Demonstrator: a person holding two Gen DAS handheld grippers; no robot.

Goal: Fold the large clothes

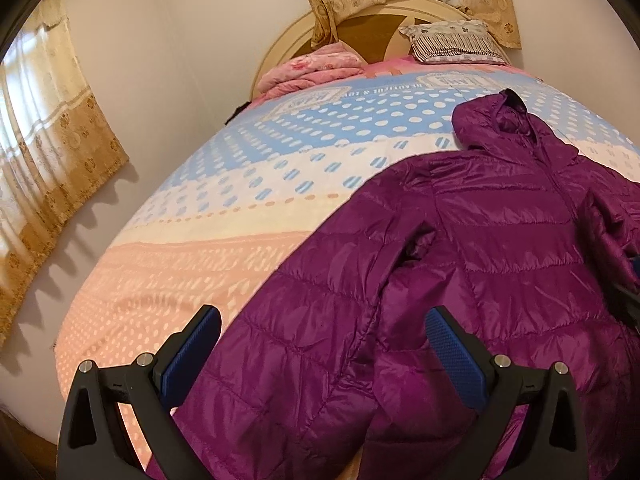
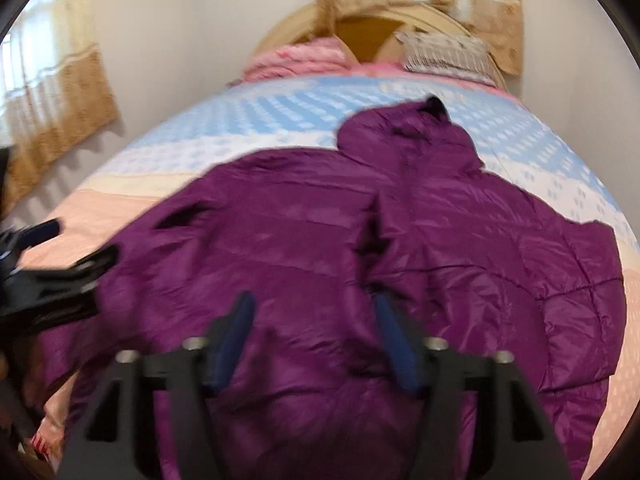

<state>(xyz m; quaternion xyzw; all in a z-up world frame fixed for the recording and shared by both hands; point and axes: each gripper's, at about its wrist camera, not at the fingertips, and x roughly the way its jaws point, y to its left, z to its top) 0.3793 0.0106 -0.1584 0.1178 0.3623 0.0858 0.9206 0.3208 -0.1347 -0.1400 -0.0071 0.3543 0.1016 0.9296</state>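
A purple quilted hooded jacket (image 1: pixel 500 248) (image 2: pixel 320 240) lies spread front up on the bed, its hood (image 2: pixel 412 136) toward the headboard. One sleeve (image 1: pixel 320 320) stretches out toward the near left; the other sleeve (image 2: pixel 540 248) lies bunched at the jacket's right side. My left gripper (image 1: pixel 324 320) hangs open over the near sleeve, blue pads wide apart, nothing pinched. It also shows at the left edge of the right wrist view as the left gripper (image 2: pixel 84 240). My right gripper (image 2: pixel 314 304) is open just above the jacket's lower front, with no fabric pressed between its pads.
The bed cover (image 1: pixel 248 184) is blue, white and peach with dots. A folded pink quilt (image 1: pixel 312 72) and a patterned pillow (image 1: pixel 456 42) lie by the rounded headboard (image 1: pixel 372 32). Beige curtains (image 1: pixel 48 152) hang on the left wall and behind the headboard.
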